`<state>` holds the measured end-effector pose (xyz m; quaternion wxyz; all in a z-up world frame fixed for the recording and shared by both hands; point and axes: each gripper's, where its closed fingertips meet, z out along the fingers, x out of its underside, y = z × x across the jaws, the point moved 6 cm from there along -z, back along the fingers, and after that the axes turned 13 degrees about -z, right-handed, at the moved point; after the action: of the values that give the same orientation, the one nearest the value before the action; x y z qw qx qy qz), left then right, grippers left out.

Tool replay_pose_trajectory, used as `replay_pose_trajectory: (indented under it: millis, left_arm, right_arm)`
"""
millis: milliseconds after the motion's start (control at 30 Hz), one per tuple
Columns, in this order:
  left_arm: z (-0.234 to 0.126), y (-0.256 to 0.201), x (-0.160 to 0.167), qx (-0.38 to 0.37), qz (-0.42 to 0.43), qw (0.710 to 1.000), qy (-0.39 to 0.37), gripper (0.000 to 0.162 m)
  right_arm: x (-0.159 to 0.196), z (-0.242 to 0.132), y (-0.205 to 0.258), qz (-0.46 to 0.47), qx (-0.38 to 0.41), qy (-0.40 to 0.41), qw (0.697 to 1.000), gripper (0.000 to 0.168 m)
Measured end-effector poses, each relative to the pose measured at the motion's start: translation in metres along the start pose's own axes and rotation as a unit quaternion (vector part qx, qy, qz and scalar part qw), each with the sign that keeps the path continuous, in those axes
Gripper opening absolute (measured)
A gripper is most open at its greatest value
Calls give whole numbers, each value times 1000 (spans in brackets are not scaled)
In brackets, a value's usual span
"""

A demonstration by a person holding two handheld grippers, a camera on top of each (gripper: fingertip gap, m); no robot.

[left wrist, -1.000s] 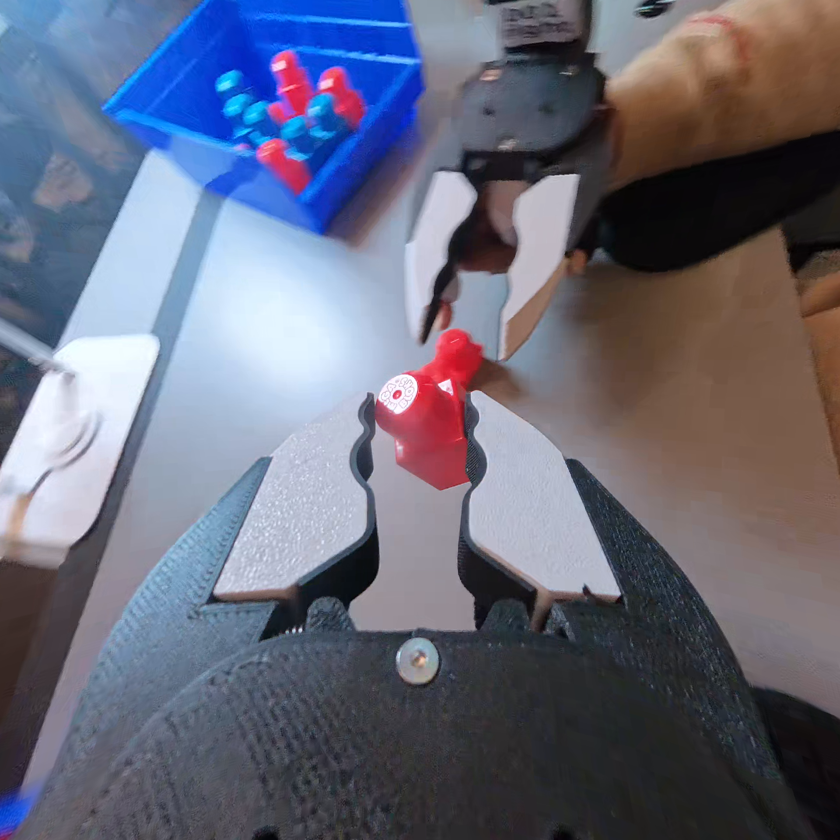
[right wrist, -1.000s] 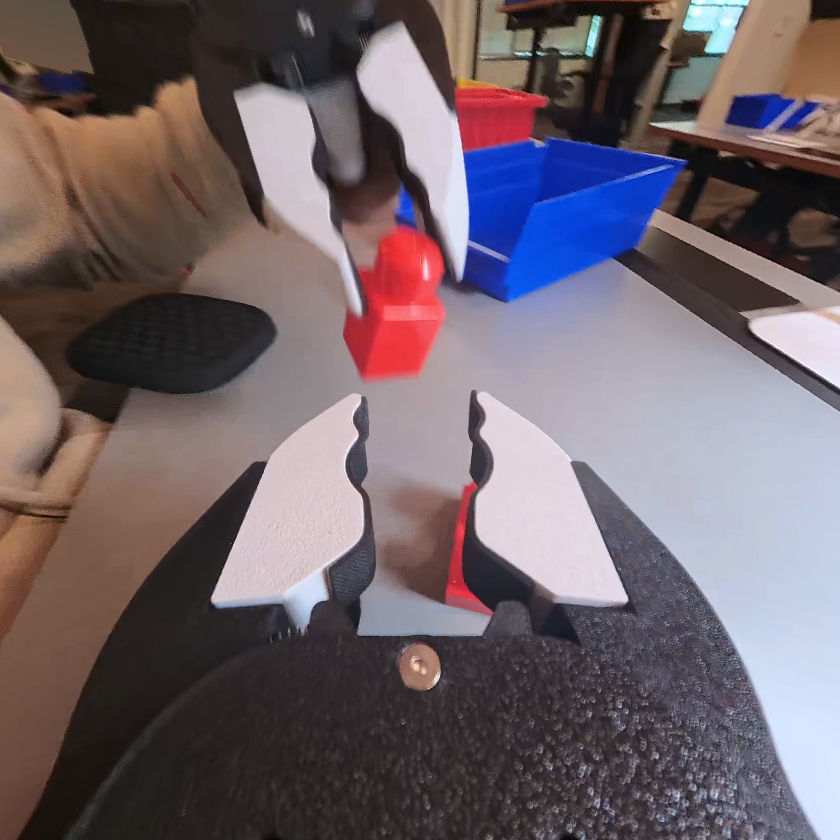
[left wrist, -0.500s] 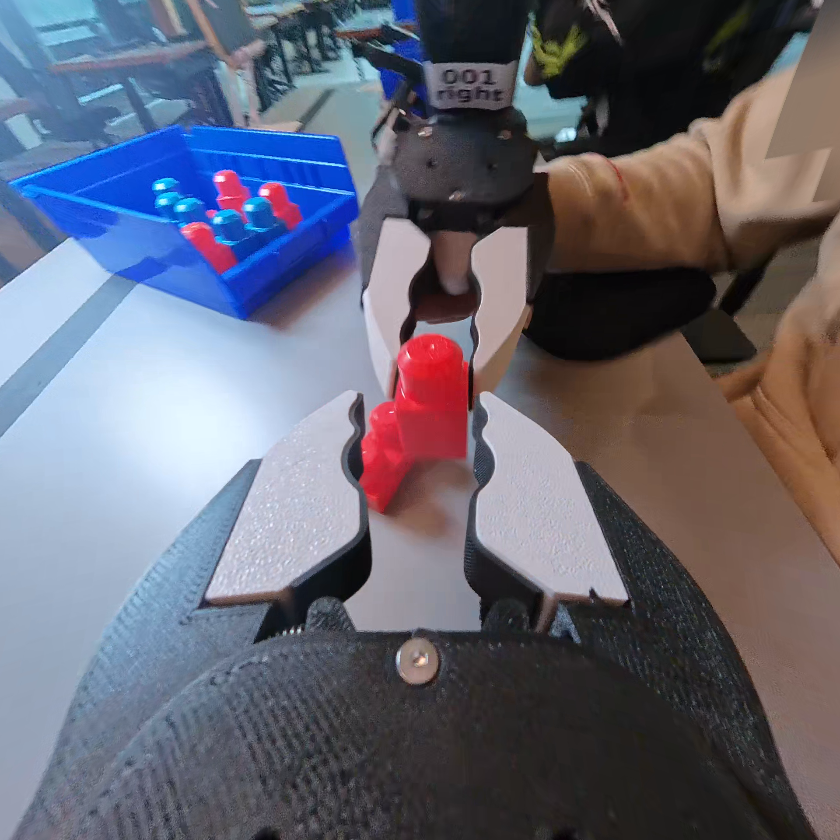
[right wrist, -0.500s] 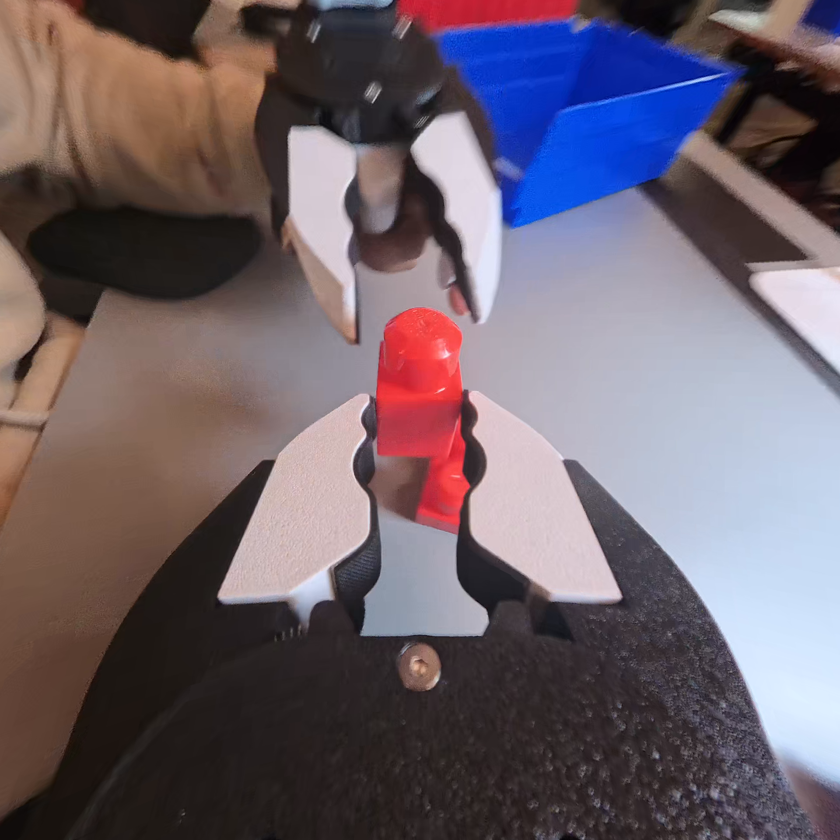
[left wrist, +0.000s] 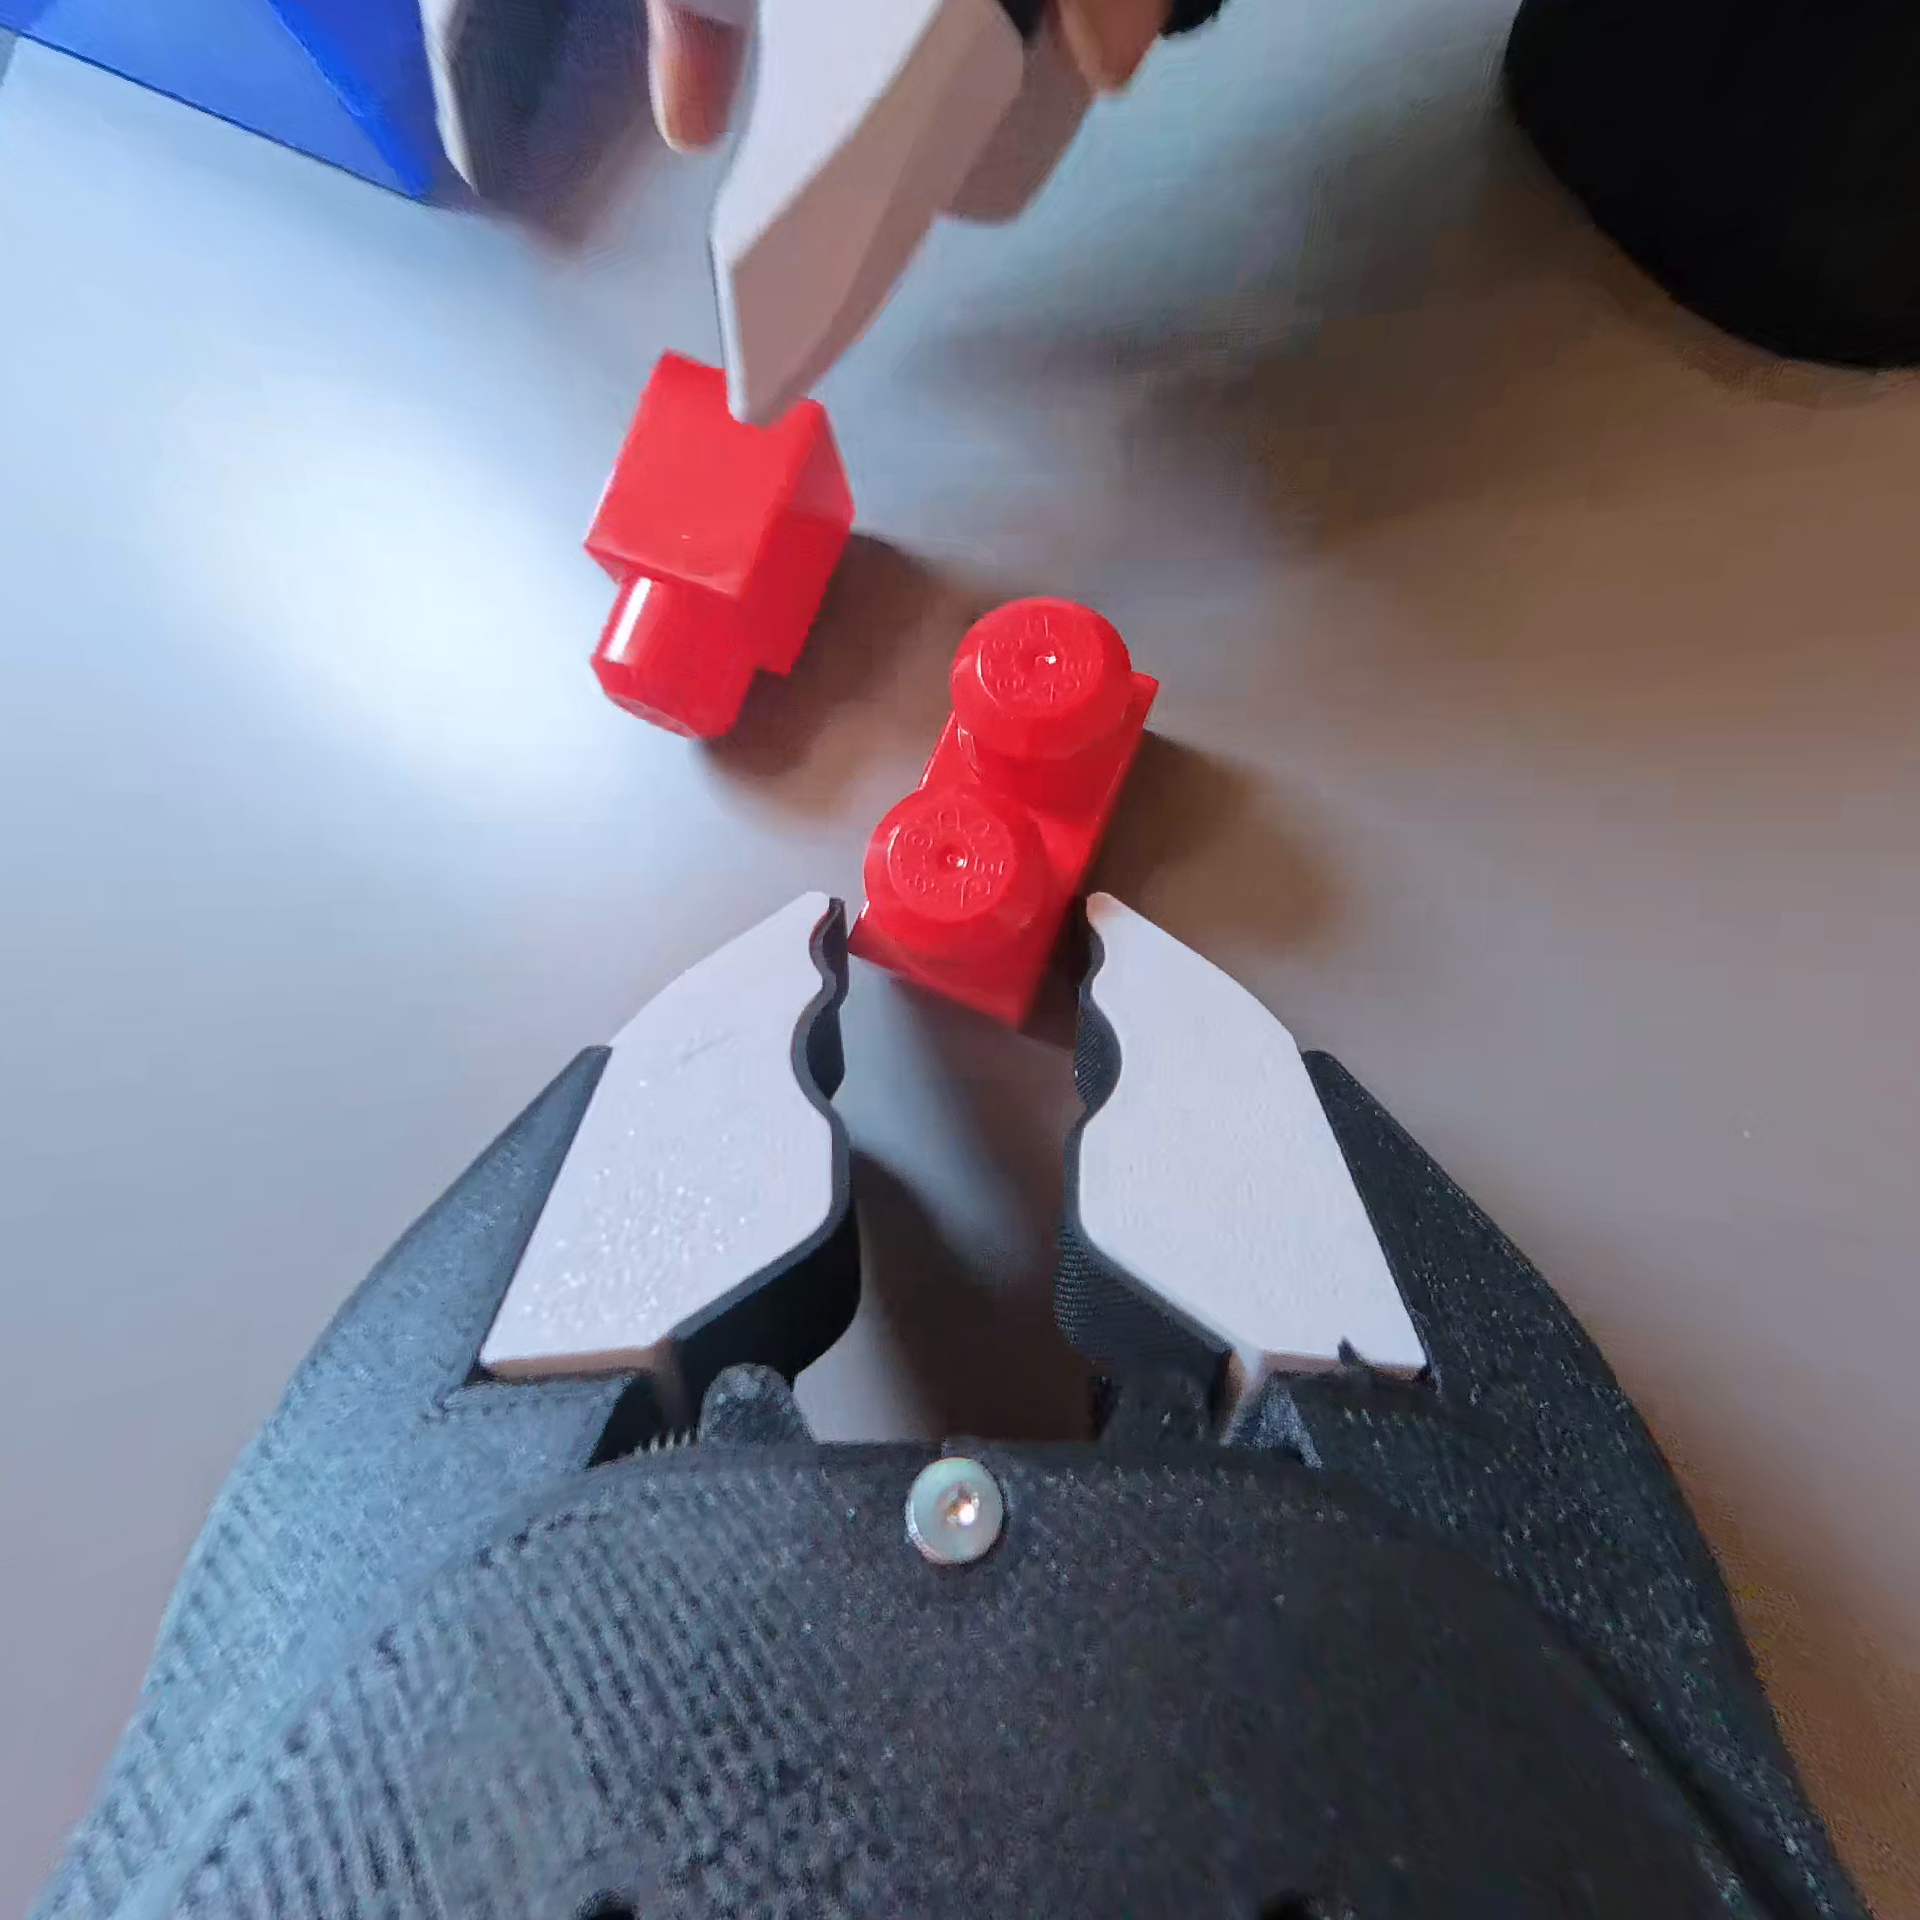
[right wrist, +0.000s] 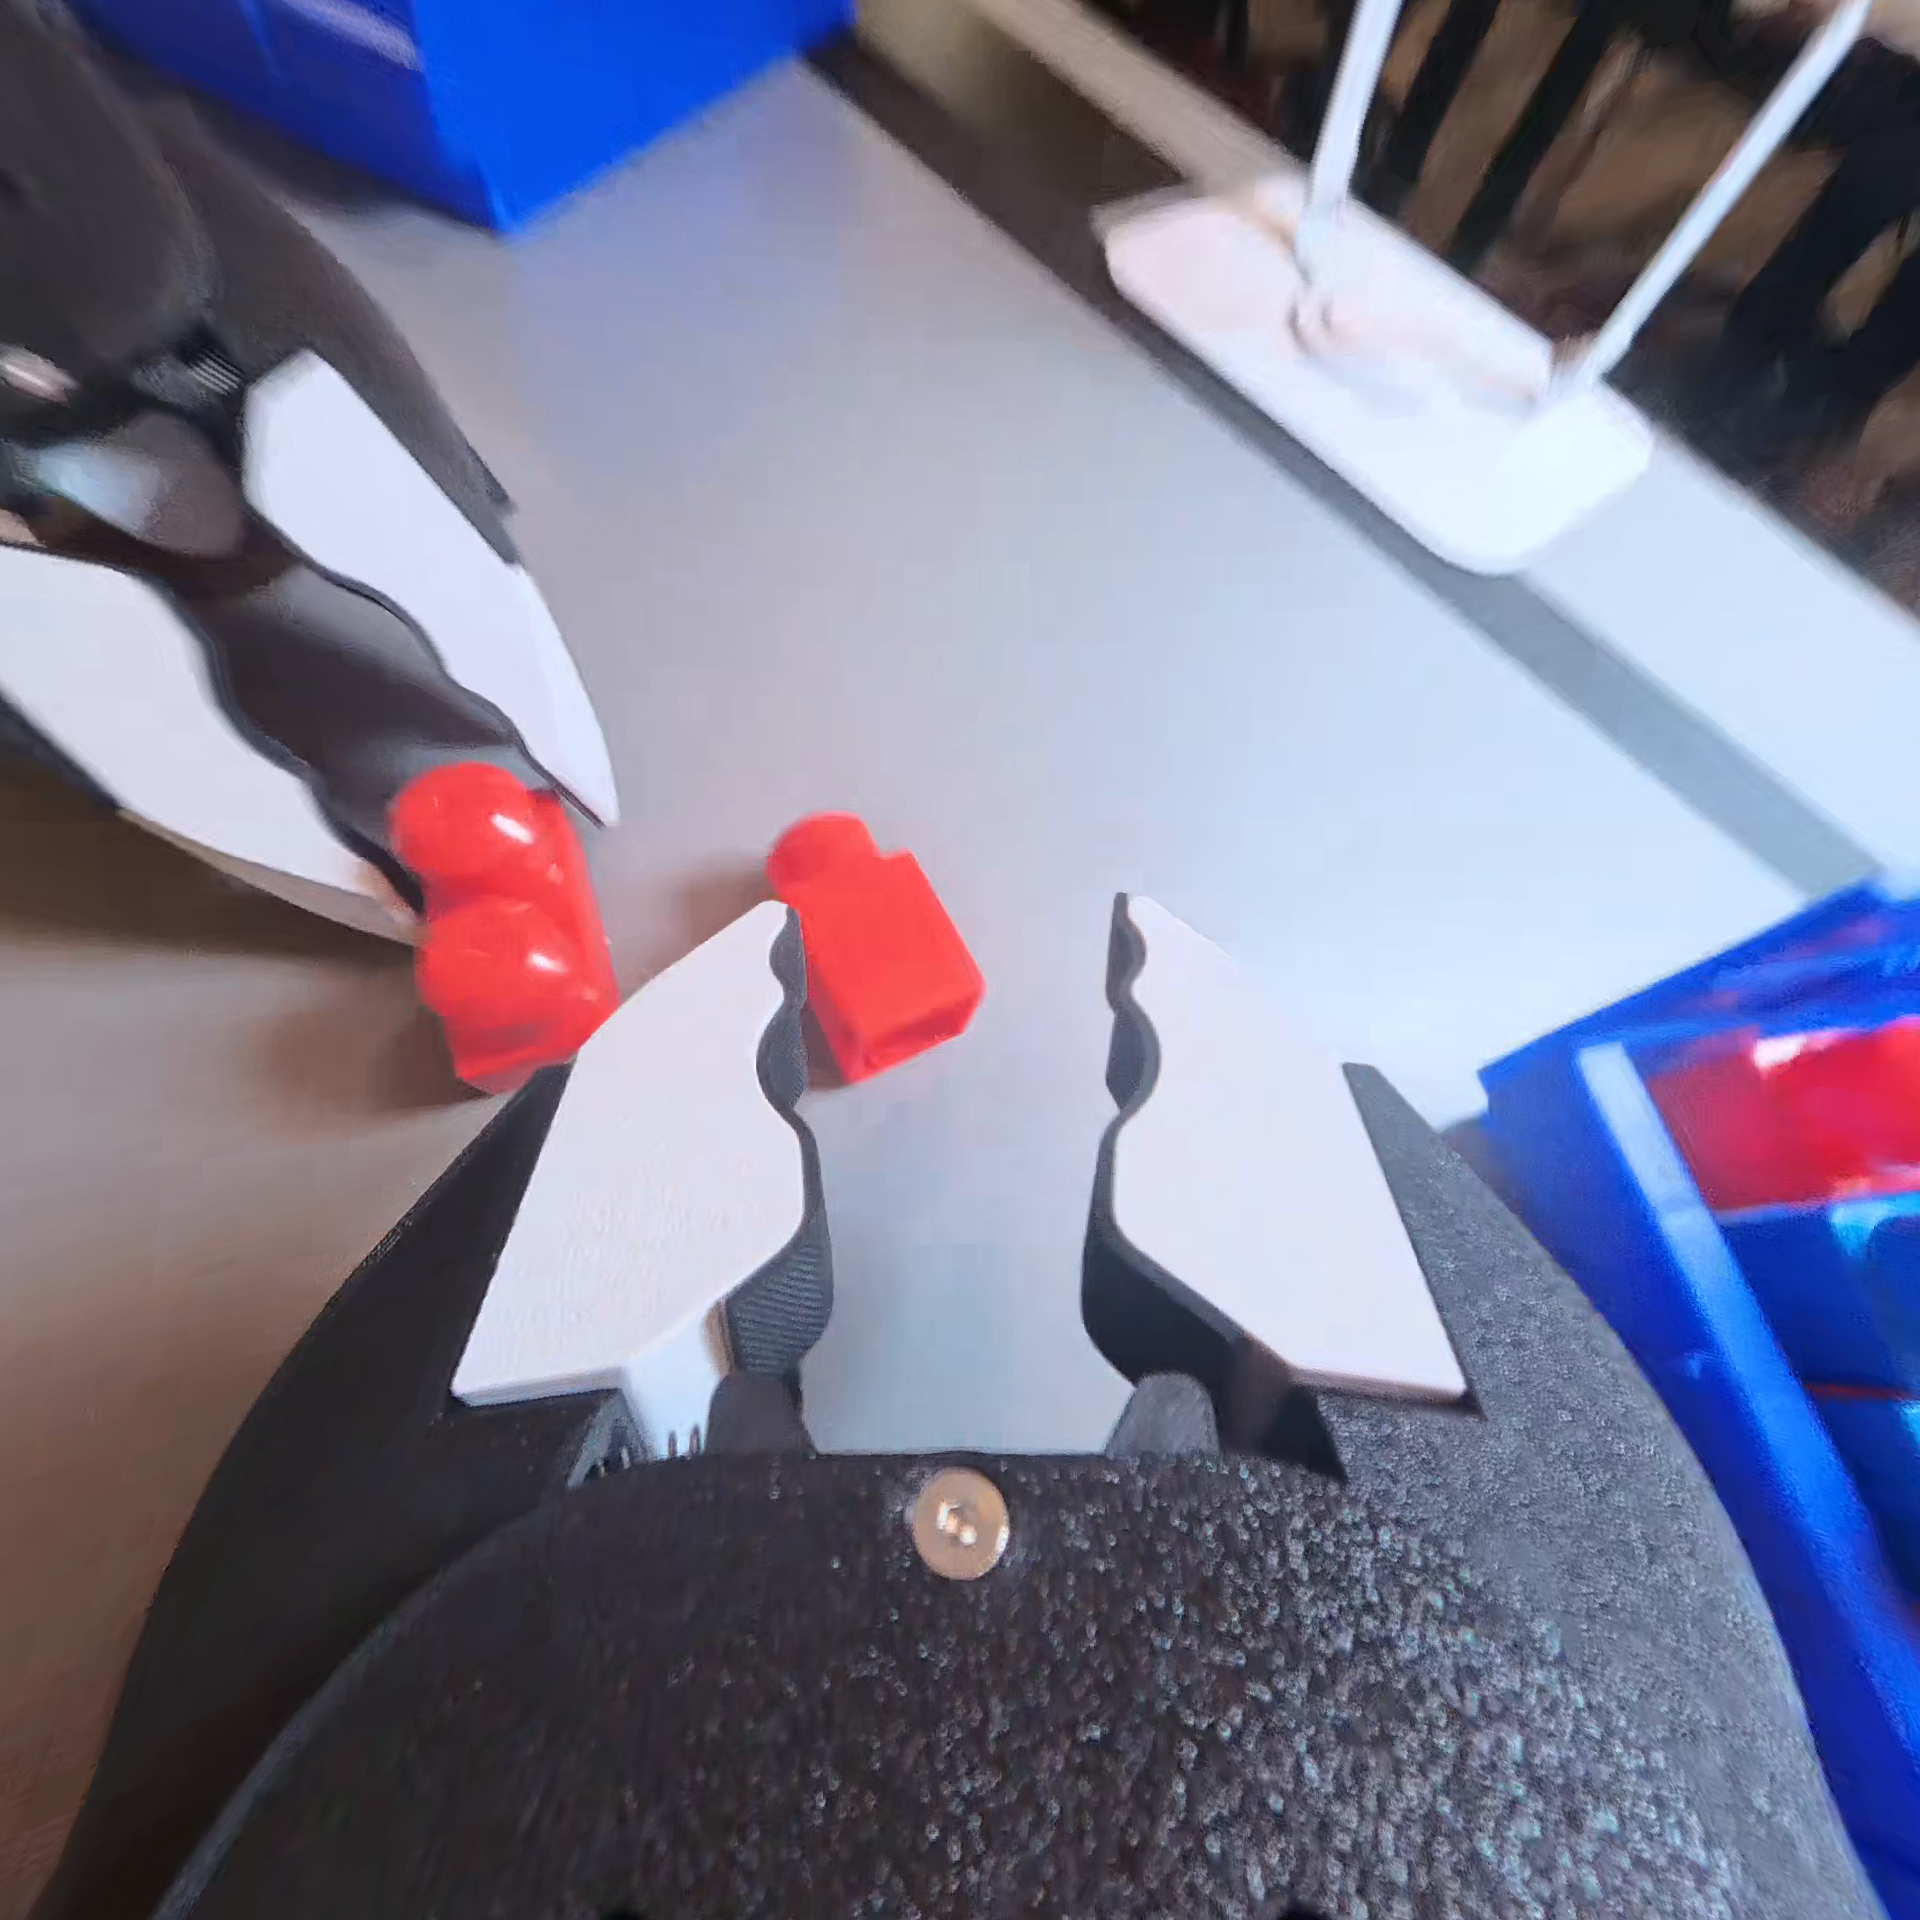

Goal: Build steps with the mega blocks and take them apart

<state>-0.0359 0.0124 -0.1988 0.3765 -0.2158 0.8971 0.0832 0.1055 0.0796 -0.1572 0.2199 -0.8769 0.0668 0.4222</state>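
Two red blocks lie apart on the grey surface. The two-stud block stands up just past the left gripper, whose fingers are apart and hold nothing. The one-stud block lies on its side by the right gripper, fingers also apart. A blue bin sits near the right edge

Your two-stud red block is glossy moulded plastic, catching highlights on its studs; just beside it, the single-stud red block has the same smooth shine. The table under them looks matt and smooth. Your left gripper has grainy pale finger plates on a rough, woven-looking black shell with a bright metal screw. The blue bin, near the single-stud block, seems glossy plastic, though blurred.
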Motion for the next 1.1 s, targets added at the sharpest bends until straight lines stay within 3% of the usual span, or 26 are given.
replay_pose_trajectory:
  millis: [67,133,200,267,333,400,600,767,967,1100]
  left_arm:
    - [-7,-4,-1,6,-2,1000,-7,41]
    - [-15,-8,-5,8,-5,1000,-12,40]
    - [-23,-14,-12,4,7,1000,-20,39]
    - [-31,-25,-20,16,22,999,-39,38]
    - [-36,-32,-24,26,32,998,-49,37]
    - [-40,-39,-23,61,41,995,-67,36]
    - [-70,-27,-29,119,-33,970,-208,39]
    - [-69,-19,-18,121,-53,970,-206,50]
    - [-59,-32,-18,135,-34,971,-194,36]
    - [-58,-32,-16,147,-41,970,-190,35]
  right_arm:
    - [-20,-12,11,-26,-22,-58,998,53]
    - [-35,-18,39,-53,-103,-88,989,52]
    - [-38,-13,67,-92,-156,-67,981,54]
    - [-31,0,85,-149,-155,-16,976,54]
    - [-24,11,97,-178,-167,3,970,45]
    - [-22,15,104,-172,-200,-27,964,29]
    - [-39,-2,91,-101,-225,-145,958,27]
    - [-42,-8,82,-59,-235,-179,953,26]
    - [-43,-10,90,-56,-266,-181,945,26]
    - [-42,-9,91,-50,-276,-174,944,26]
